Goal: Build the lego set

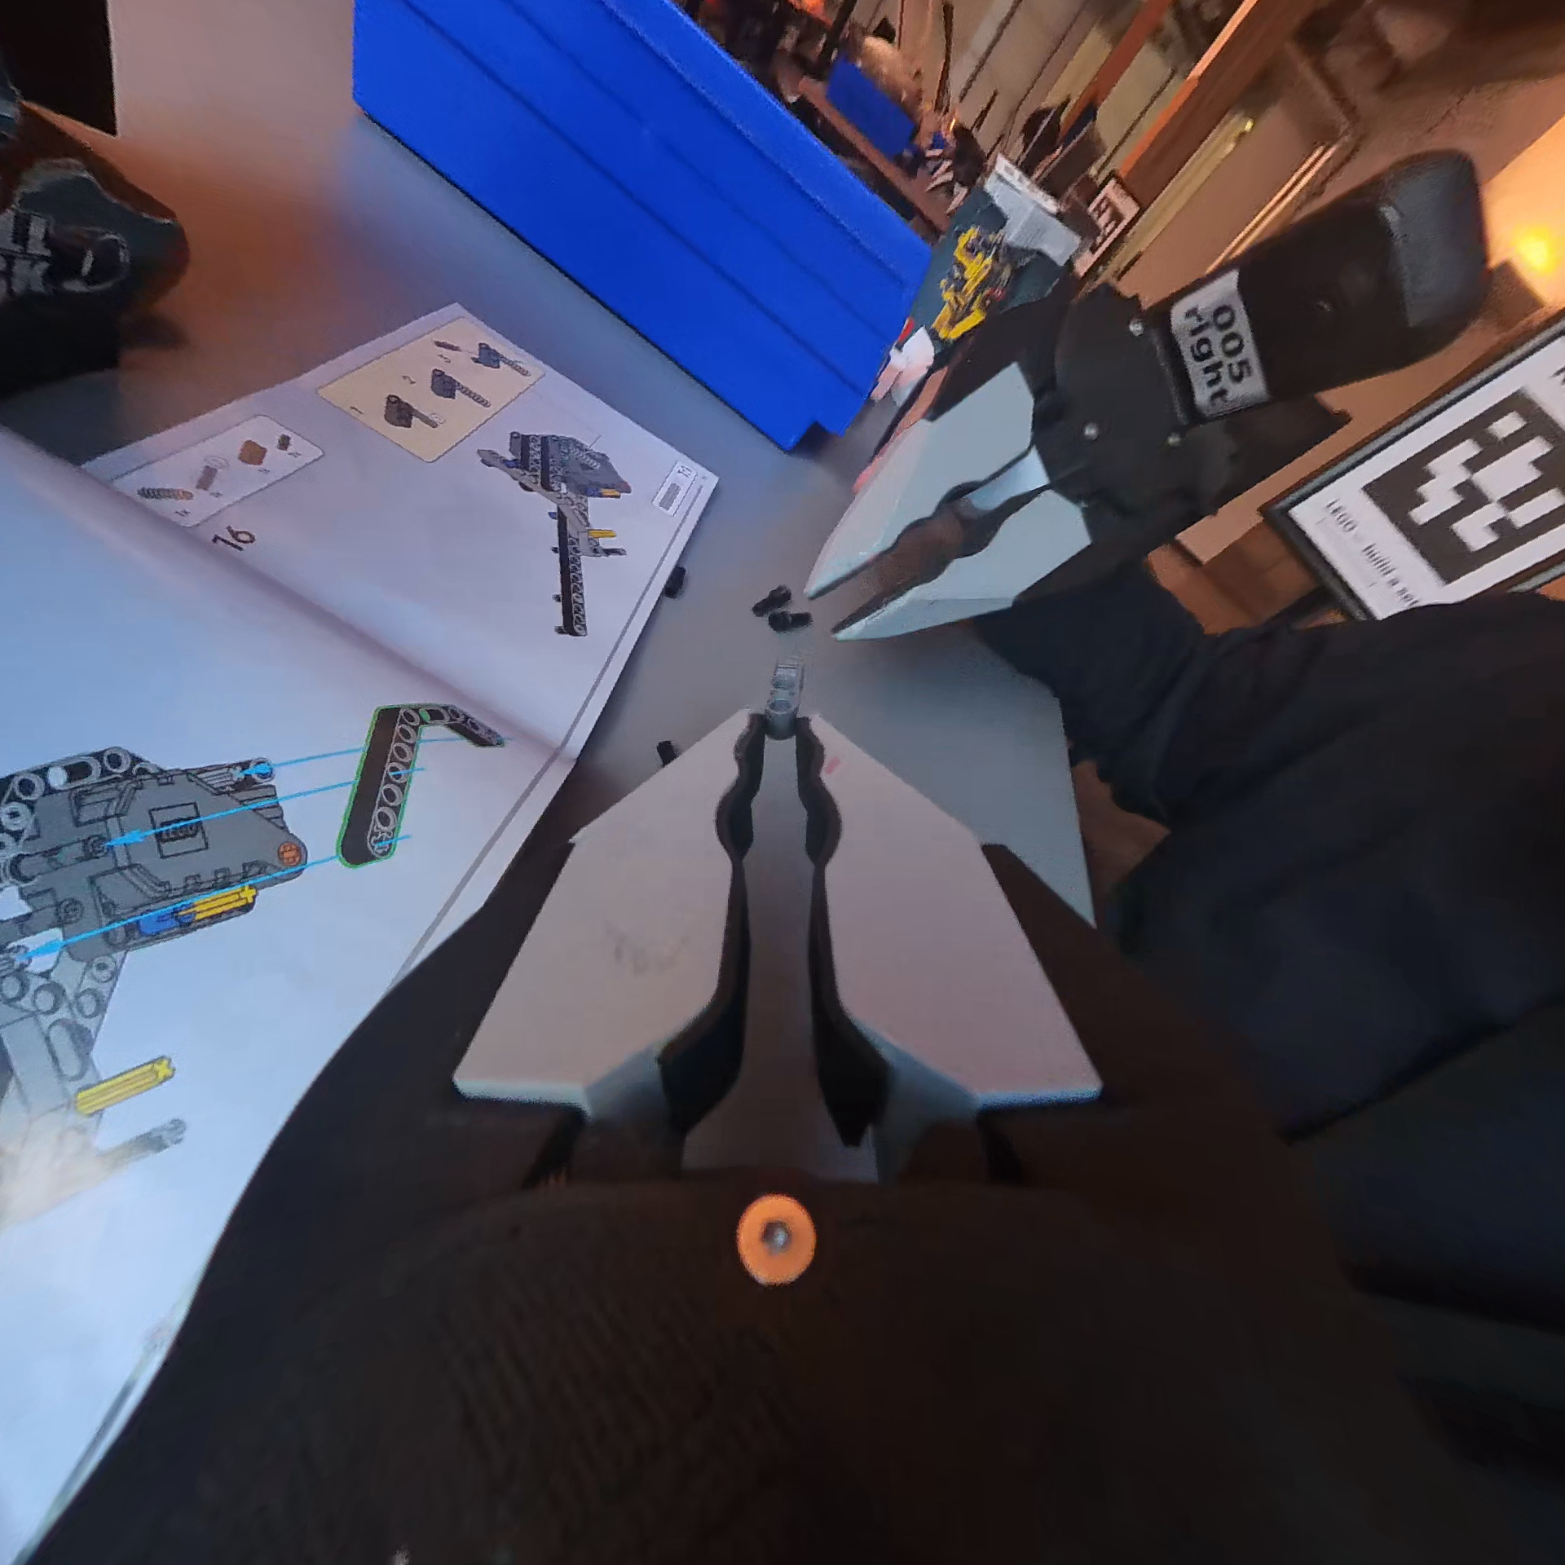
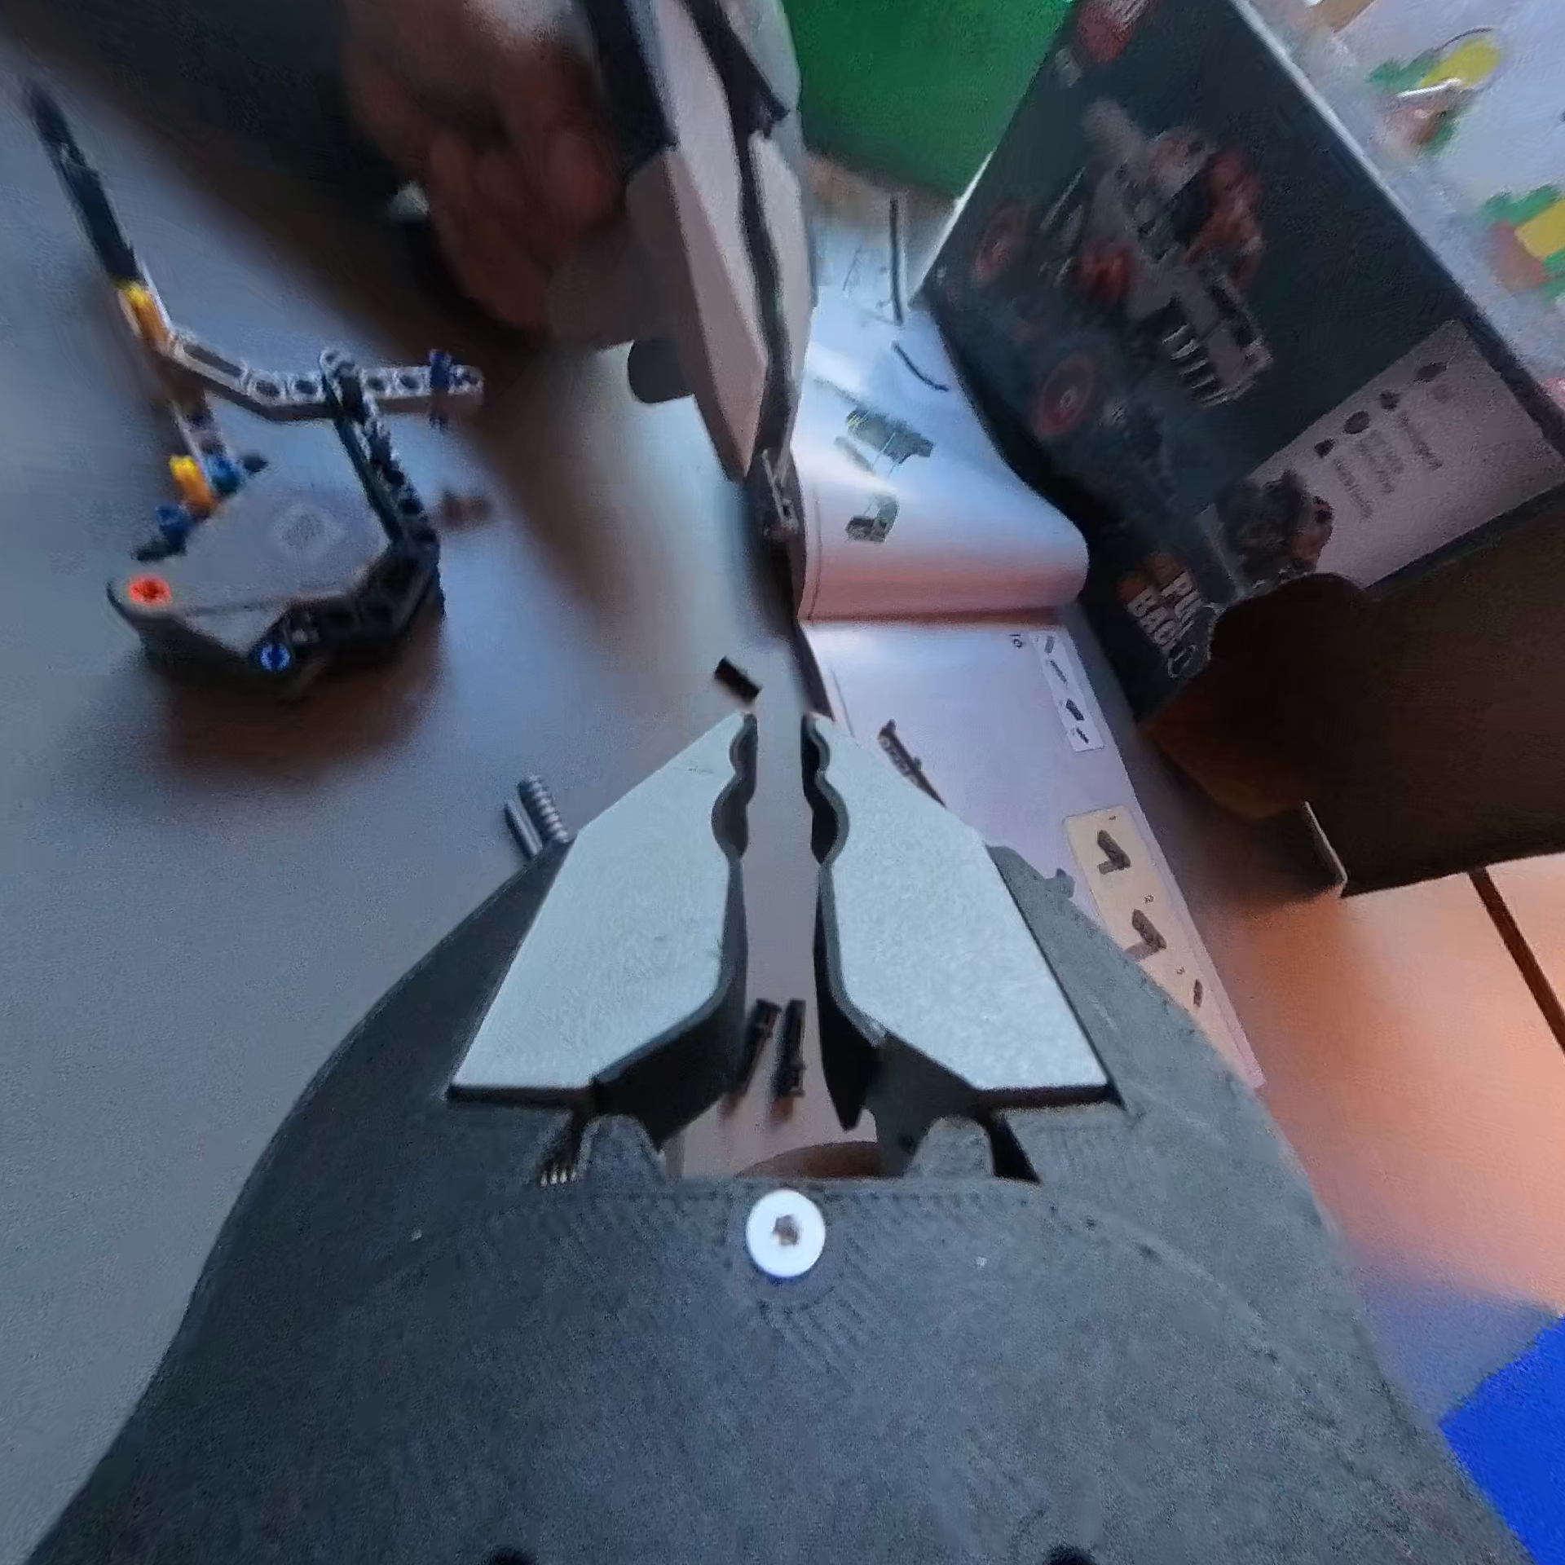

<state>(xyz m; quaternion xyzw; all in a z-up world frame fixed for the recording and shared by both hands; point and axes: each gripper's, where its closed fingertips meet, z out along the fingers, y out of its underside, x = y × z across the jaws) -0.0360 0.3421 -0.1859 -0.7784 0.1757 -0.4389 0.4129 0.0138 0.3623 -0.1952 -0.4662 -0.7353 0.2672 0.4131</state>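
Lying open on the left of the grey tabletop (image 1: pixel 279 279) in the left wrist view is the instruction booklet (image 1: pixel 279 677), with drawings of the build on its pages. Far behind it stands a blue bin (image 1: pixel 627 195). Just past the booklet's right edge lie a few small black pins (image 1: pixel 779 610), loose on the tabletop. Near the middle, the left claw (image 1: pixel 780 728) pinches a small grey lego piece (image 1: pixel 784 699) at its very tips, and the piece sticks out past them. To the right and a bit farther off, the right claw (image 1: pixel 826 605) points toward the black pins, with its tips just beside them. Its two fingers sit a little apart with nothing between them.

In the right wrist view, the half-built lego model (image 2: pixel 279 542) sits on the far left of the tabletop, with grey beams, a black beam, and yellow, blue and orange bits. Right of it, the left claw (image 2: pixel 775 500) comes down from the top, blurry. Near the middle, the right claw (image 2: pixel 777 728) is a little spread, and a black pin (image 2: pixel 735 680) lies just past its tips. Two more black pins (image 2: pixel 775 1046) show on the tabletop between its fingers. On the far right stands the dark lego box (image 2: pixel 1186 356), beside the booklet (image 2: pixel 931 542).
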